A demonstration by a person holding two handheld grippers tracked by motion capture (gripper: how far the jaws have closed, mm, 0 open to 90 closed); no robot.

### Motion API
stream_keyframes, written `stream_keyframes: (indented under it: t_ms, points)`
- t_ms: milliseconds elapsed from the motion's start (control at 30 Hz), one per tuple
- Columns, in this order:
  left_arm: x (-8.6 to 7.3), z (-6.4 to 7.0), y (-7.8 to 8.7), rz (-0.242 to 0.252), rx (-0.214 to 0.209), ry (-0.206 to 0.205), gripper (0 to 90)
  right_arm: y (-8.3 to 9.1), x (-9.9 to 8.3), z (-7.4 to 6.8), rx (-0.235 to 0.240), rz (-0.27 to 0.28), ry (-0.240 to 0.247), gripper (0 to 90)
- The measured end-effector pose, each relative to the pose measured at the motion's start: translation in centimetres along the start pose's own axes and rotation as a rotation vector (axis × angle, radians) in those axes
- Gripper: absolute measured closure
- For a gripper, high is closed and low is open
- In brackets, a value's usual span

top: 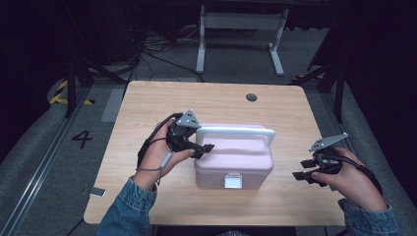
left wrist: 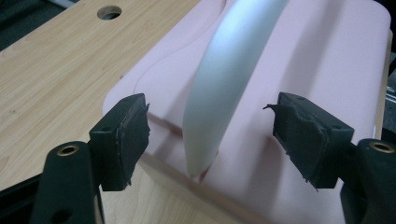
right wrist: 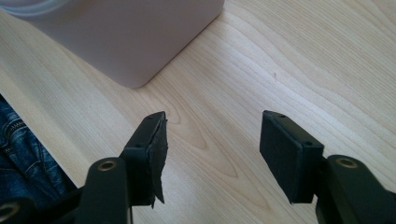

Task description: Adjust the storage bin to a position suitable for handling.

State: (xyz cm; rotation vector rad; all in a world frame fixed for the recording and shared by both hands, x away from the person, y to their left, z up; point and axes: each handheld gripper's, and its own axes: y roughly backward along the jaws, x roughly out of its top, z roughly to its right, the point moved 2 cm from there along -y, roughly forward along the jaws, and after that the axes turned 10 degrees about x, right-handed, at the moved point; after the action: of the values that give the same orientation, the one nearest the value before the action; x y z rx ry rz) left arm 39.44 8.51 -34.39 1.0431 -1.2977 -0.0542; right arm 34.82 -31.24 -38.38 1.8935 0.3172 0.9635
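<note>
A pink lidded box (top: 233,162) with a white carry handle (top: 236,131) and a white front latch (top: 233,182) sits in the middle of the wooden table (top: 147,108). My left gripper (top: 202,149) hovers open at the box's left end. In the left gripper view its pads (left wrist: 125,135) stand either side of the handle's near end (left wrist: 219,107), apart from it, above the pink lid (left wrist: 317,56). My right gripper (top: 301,169) is open over bare table to the right of the box; the box's corner (right wrist: 135,42) lies ahead of it.
A round cable hole (top: 251,97) is in the tabletop at the back right. A small grey tag (top: 97,192) lies at the table's front left edge. A white desk frame (top: 241,29) stands on the floor beyond. Denim sleeves (top: 125,211) come in from below.
</note>
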Motion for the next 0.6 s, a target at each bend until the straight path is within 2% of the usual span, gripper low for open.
stream_keyframes:
  t_ms: [67,200,233,267,333,400,600]
  points:
    - [0.1,0.0,-0.4,0.012,-0.009,-0.003,30.7,0.0,-0.1,0.1,-0.004,-0.002,-0.002,42.7]
    - [0.5,0.3,-0.8,0.044,0.004,-0.028,35.8,0.0,-0.1,0.1,-0.002,-0.003,0.001,42.9]
    - [0.6,0.4,-0.9,0.048,0.016,-0.023,35.7,0.0,-0.1,0.1,-0.002,-0.003,0.001,42.9]
    - [0.7,0.4,-0.9,0.04,0.043,-0.047,35.5,0.0,-0.1,0.0,0.0,-0.003,-0.002,42.9]
    - [0.9,0.6,-1.0,0.037,0.07,-0.062,35.3,0.1,-0.1,0.1,-0.001,0.001,-0.001,42.9]
    - [1.0,0.7,-1.1,0.048,0.049,-0.057,38.4,0.2,-0.1,0.2,-0.009,0.003,-0.005,43.0]
    - [1.4,0.9,-1.6,0.042,0.033,-0.065,46.0,0.1,-0.1,0.2,-0.004,0.003,-0.005,43.1]
